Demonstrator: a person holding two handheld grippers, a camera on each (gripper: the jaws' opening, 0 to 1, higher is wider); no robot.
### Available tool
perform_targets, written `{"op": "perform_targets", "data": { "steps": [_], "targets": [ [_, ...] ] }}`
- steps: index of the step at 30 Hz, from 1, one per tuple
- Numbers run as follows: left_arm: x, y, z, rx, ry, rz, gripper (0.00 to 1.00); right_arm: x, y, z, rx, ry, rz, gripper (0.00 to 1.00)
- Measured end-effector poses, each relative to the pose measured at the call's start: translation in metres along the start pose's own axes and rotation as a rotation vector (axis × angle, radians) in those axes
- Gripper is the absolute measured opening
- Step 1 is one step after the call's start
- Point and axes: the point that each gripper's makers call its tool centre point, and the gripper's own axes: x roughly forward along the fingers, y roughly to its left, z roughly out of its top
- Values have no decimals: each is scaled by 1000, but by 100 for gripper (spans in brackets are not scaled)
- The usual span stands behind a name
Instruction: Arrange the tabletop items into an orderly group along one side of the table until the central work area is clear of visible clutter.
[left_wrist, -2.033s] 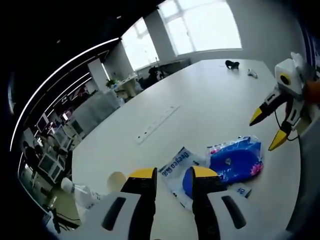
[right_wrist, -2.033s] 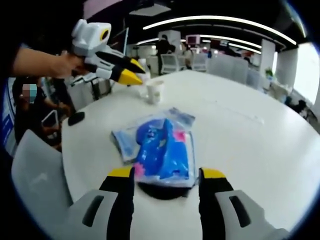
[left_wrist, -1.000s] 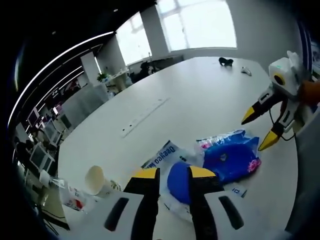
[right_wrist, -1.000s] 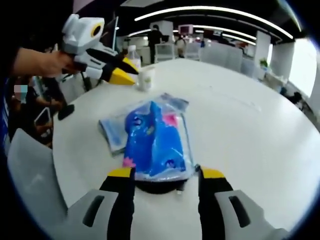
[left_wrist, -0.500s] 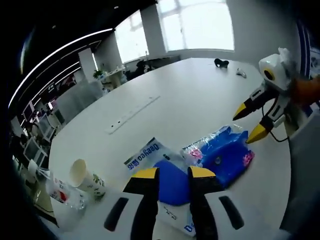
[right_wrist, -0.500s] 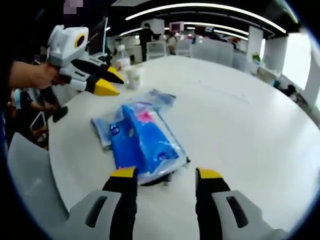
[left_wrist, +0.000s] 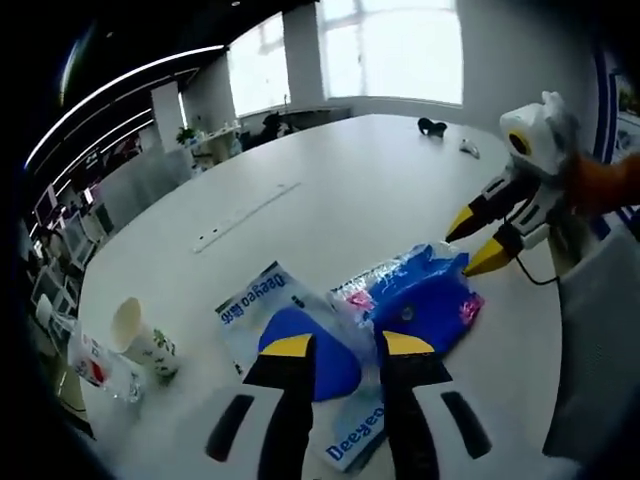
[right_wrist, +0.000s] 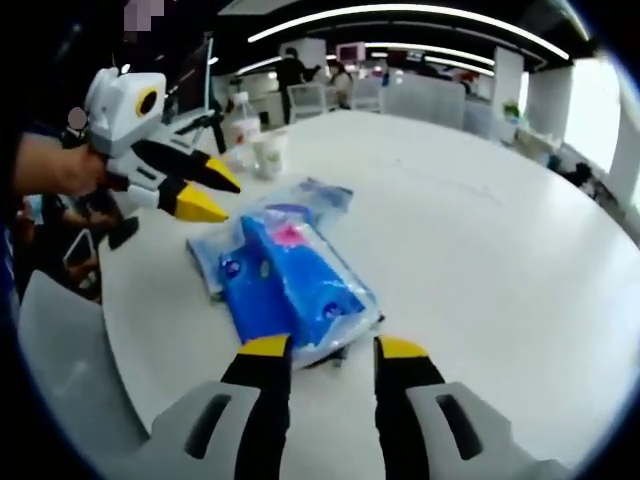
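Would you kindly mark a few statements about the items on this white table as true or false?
1. The blue plastic-wrapped tissue pack lies on the white table. True.
2. The paper cup lies tipped on its side. False; it stands upright.
3. The right hand-held gripper has its tips close to the tissue pack's near end. True.
4. A clear plastic bottle stands by the cup. True.
5. The left hand-held gripper hangs over bare table. False; it is over a blue pouch.
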Motion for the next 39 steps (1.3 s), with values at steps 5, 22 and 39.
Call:
{"op": "perform_targets", "data": {
  "steps": [5,22,39],
  "targets": [
    [5,-9,1,7,2,-13,25,-1,-1,-1,-1,3,1,23],
    [18,-27,-14,32,65,-35,17,1,2,-6,20,25,24,14],
    [16,-32,-18,64,115,-40,4,1,1,-7,30,35,34,4]
  ]
}}
